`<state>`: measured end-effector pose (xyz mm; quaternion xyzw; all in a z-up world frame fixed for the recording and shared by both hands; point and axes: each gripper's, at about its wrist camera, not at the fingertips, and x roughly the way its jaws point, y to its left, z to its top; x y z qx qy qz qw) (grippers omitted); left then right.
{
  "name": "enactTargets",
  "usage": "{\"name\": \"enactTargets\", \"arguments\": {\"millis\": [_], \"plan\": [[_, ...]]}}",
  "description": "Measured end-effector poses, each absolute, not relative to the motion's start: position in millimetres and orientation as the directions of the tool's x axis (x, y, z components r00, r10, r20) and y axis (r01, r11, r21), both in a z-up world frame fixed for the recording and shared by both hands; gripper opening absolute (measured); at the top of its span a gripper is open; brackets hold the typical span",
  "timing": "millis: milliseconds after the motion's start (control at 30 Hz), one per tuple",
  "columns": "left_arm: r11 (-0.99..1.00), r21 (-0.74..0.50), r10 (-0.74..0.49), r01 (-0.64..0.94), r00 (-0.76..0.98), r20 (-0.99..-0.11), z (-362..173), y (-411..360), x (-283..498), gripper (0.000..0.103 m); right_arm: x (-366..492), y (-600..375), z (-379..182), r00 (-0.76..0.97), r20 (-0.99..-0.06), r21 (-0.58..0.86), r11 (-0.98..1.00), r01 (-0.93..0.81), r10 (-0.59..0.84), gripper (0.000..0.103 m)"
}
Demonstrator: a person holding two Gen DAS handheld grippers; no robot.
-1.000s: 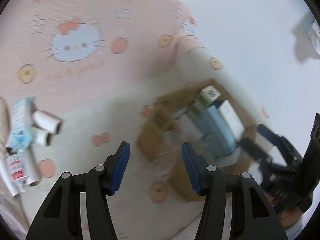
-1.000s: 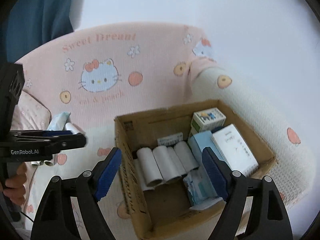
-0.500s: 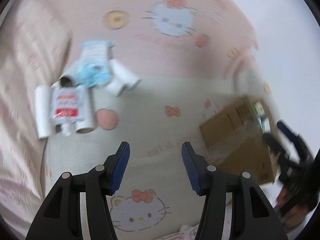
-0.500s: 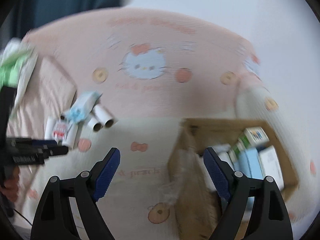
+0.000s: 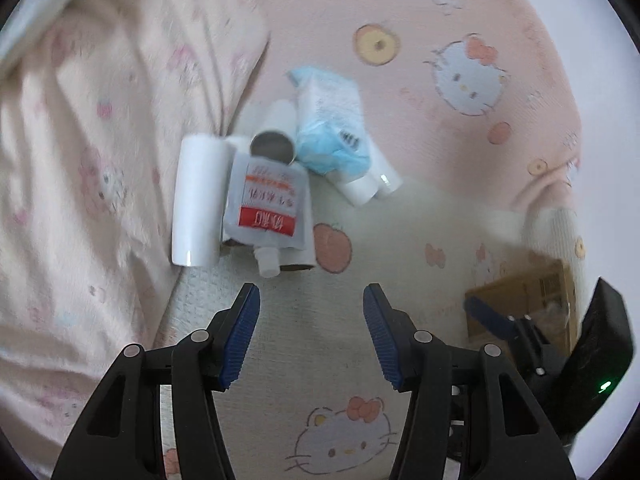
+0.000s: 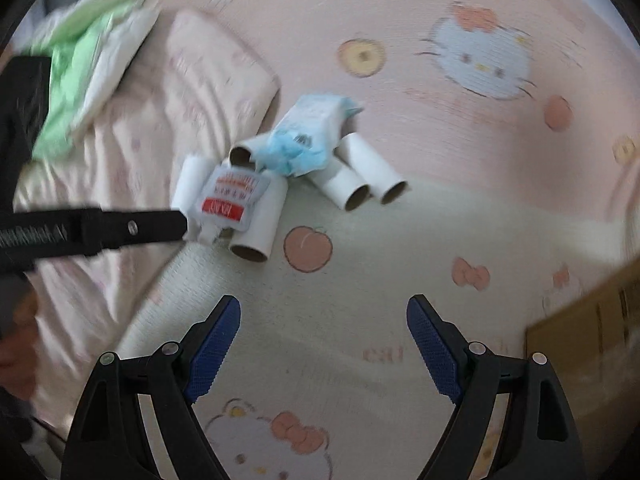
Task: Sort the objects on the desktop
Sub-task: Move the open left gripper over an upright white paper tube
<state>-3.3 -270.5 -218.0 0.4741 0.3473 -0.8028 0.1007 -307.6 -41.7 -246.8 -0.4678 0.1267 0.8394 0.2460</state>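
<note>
A pile of objects lies on the Hello Kitty cover: a white spouted pouch (image 5: 267, 204) with a red label, several white paper roll tubes (image 5: 198, 196), and a blue-and-white tissue pack (image 5: 334, 120). The same pouch (image 6: 228, 200), tubes (image 6: 352, 178) and tissue pack (image 6: 310, 136) show in the right wrist view. My left gripper (image 5: 311, 336) is open and empty, just short of the pouch's spout. My right gripper (image 6: 323, 350) is open and empty, farther back from the pile. The left gripper's finger (image 6: 136, 226) reaches in beside the pouch.
A cardboard box (image 5: 528, 300) stands at the right, also at the right wrist view's edge (image 6: 588, 344). A pink pillow (image 5: 100, 120) lies left of the pile. Green-and-white bedding (image 6: 92, 60) is at the far left. The right gripper (image 5: 520, 332) shows near the box.
Both grippers have swung left, away from the cardboard box and toward the pile. The left one has closed in on the pouch. Both stay open.
</note>
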Motion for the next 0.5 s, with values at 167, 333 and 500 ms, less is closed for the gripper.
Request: {"name": "enactTargets", "arguments": {"millis": [167,333,500], "plan": [[-0.695,-0.524,0.254,0.493,-0.513,-0.820,-233.9,-263.3,-15.5,0.058,-326.3,-32.4,-276.2,-0.413,-0.875,-0.032,-0.882,-0.470,0.251,0.084],[-0.680,-0.524,0.255,0.513,-0.505,-0.825,-245.2,-255.1,-36.8,0.058,-329.8,-14.7,-302.0,-0.388,-0.901,0.020,-0.873,-0.487,0.195,0.084],[-0.639,-0.488,0.222,0.594,-0.464,-0.857,-264.3,-262.3,-59.9,0.058,-324.9,-6.9,-317.8,-0.405,-0.902,0.097,-0.848,-0.522,0.146,0.084]]}}
